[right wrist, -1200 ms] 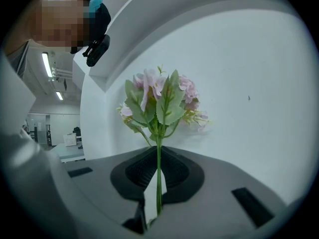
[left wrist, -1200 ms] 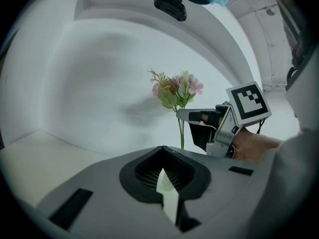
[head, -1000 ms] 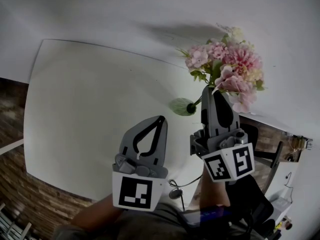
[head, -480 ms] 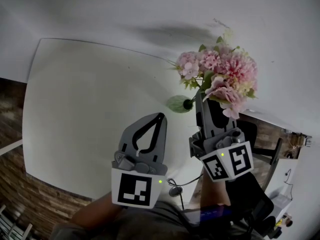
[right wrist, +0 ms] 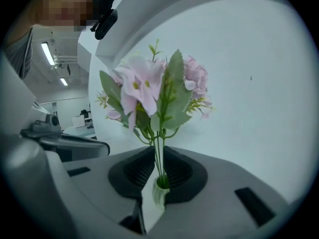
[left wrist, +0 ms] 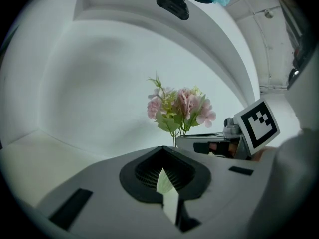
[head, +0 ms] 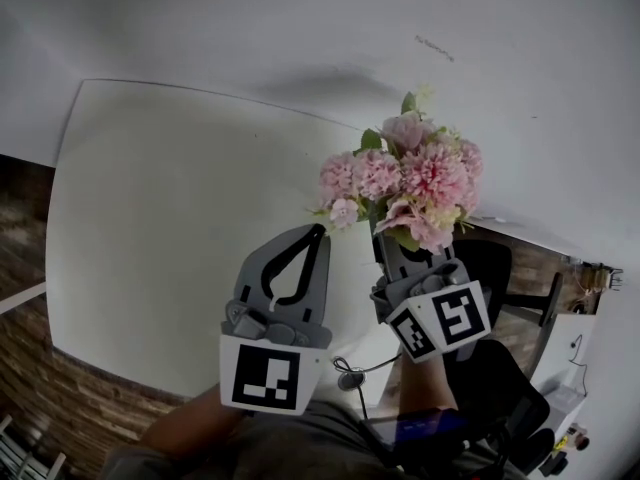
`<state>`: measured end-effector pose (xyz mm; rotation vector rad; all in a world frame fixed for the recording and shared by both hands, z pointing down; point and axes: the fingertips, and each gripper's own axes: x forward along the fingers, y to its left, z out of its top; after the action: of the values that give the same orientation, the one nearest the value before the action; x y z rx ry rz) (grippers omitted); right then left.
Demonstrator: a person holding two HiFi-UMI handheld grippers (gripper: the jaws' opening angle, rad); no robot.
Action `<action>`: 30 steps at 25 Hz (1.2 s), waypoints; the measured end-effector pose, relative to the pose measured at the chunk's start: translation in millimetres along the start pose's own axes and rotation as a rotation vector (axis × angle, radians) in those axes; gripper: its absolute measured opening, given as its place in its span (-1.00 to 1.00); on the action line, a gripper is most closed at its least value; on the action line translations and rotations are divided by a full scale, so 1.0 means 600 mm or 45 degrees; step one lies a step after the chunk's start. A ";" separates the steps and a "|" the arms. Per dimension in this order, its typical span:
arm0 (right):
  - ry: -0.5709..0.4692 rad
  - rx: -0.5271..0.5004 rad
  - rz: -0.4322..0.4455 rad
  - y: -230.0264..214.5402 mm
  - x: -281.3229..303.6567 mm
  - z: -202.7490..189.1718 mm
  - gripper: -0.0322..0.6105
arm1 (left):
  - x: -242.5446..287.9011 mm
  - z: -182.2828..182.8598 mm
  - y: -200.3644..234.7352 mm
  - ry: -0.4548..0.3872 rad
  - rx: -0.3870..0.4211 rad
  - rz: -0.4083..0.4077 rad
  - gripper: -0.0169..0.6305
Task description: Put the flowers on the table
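A bunch of pink and cream artificial flowers with green leaves stands upright in my right gripper, over the right end of the white table. The blooms hide the fingertips in the head view. In the right gripper view the green stem base sits between the jaws of the right gripper; they are opening but still touch it. My left gripper hovers beside it, shut and empty. The left gripper view shows the flowers ahead, beyond the left gripper.
A white wall runs behind the table. Brick-patterned floor shows at the left. A black chair stands right of the table, and a cable with a round plug lies below the table's near edge.
The right gripper has drawn the flowers nearer and leftward and tipped them upright, so the blooms now cover the green base seen earlier. The left gripper has stayed in place.
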<state>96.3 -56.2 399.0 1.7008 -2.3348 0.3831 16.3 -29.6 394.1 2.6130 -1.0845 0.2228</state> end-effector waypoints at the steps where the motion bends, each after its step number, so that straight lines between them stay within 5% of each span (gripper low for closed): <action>1: 0.011 -0.002 0.002 -0.001 0.001 0.000 -0.71 | 0.003 0.004 0.002 0.002 -0.002 0.000 -0.92; 12: 0.133 -0.058 0.033 0.011 -0.016 -0.022 -0.39 | -0.006 0.014 0.001 -0.002 -0.040 0.022 -0.92; 30: 0.082 0.041 0.026 0.071 -0.105 -0.042 -0.41 | -0.071 0.021 -0.053 -0.026 0.029 0.011 -0.92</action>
<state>75.4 21.3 398.8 1.6554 -2.3138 0.4744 9.4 15.6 364.8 2.6368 -1.1069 0.2126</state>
